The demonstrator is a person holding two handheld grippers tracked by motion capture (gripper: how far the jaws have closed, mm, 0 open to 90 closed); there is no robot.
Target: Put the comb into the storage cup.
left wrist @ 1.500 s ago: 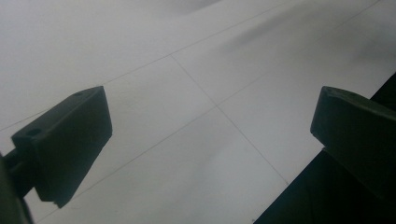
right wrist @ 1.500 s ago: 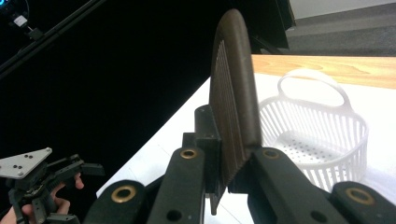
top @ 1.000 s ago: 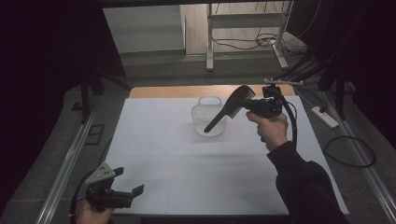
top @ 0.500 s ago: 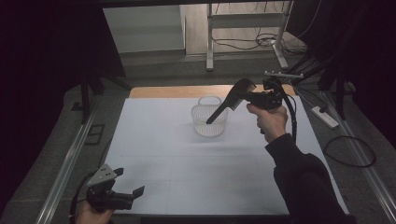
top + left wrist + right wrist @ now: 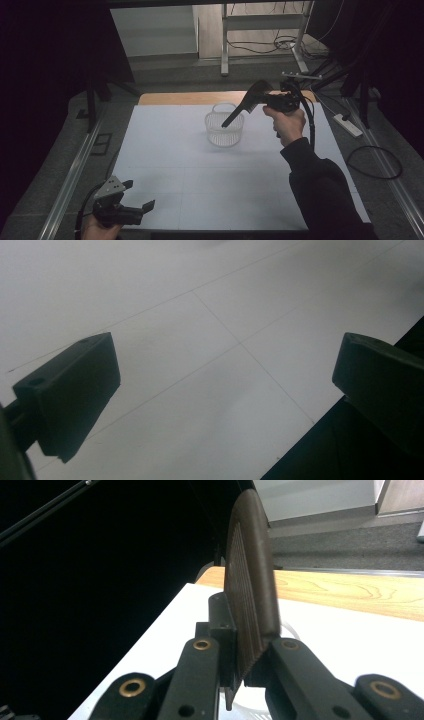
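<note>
My right gripper (image 5: 264,99) is shut on the toothed head of a dark brown comb (image 5: 245,106), held up in the air at the far right of the white table (image 5: 190,165). The comb's handle slants down and left, and its end hangs over a white wire basket (image 5: 224,129). In the right gripper view the comb (image 5: 252,580) stands edge-on between the two pads of my right gripper (image 5: 247,665). My left gripper (image 5: 138,195) stands open with nothing in it at the table's near left corner. In the left gripper view, bare table lies between the spread jaws of the left gripper (image 5: 227,390).
A wooden strip (image 5: 200,97) runs along the table's far edge. Metal rails (image 5: 75,170) flank the table on both sides. A power strip (image 5: 348,125) and a looped cable (image 5: 375,162) lie on the floor at the right.
The right hand has shifted slightly toward the far edge with the comb, and the handle end sits higher over the basket. The left gripper has stayed put.
</note>
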